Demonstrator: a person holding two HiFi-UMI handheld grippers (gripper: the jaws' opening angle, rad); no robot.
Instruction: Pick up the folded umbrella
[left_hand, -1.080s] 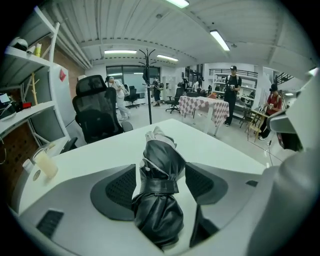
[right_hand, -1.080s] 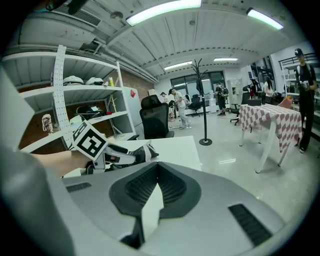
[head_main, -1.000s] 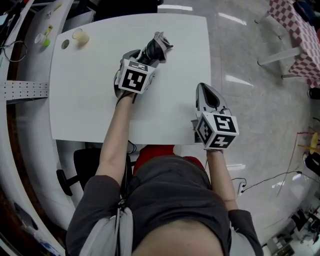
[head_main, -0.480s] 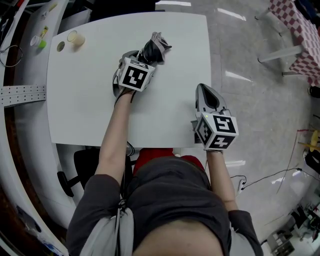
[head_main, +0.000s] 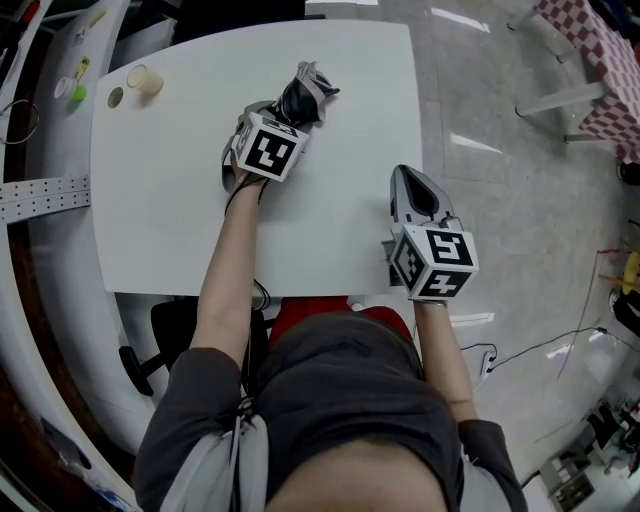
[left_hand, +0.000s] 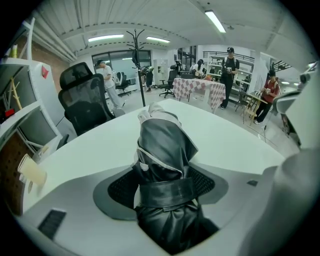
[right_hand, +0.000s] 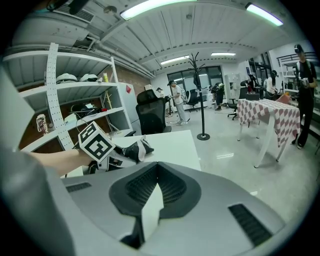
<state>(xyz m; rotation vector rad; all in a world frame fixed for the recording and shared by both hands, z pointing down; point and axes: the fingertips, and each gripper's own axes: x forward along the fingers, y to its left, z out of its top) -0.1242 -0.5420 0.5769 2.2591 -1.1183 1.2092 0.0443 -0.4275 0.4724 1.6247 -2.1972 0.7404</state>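
Note:
The folded umbrella (head_main: 303, 97), black with a pale trim and a strap round it, lies on the white table (head_main: 160, 200) near its far edge. My left gripper (head_main: 283, 115) is down over the umbrella's near end, pointing steeply down. In the left gripper view the umbrella (left_hand: 165, 150) runs away between the two wide-open jaws, its strapped part in the gap of the left gripper (left_hand: 162, 180). My right gripper (head_main: 412, 185) hovers at the table's right edge, shut and empty. From the right gripper (right_hand: 157, 167) the umbrella (right_hand: 131, 149) shows beyond the marker cube.
A paper cup (head_main: 150, 80) and a small round lid (head_main: 115, 97) sit at the table's far left corner. A curved white shelf unit (head_main: 40, 180) runs along the left. An office chair (head_main: 165, 330) stands under the near edge. A checked table (head_main: 600, 60) is far right.
My left gripper has sunk lower over the umbrella and edged a little away from me. The right gripper has kept still.

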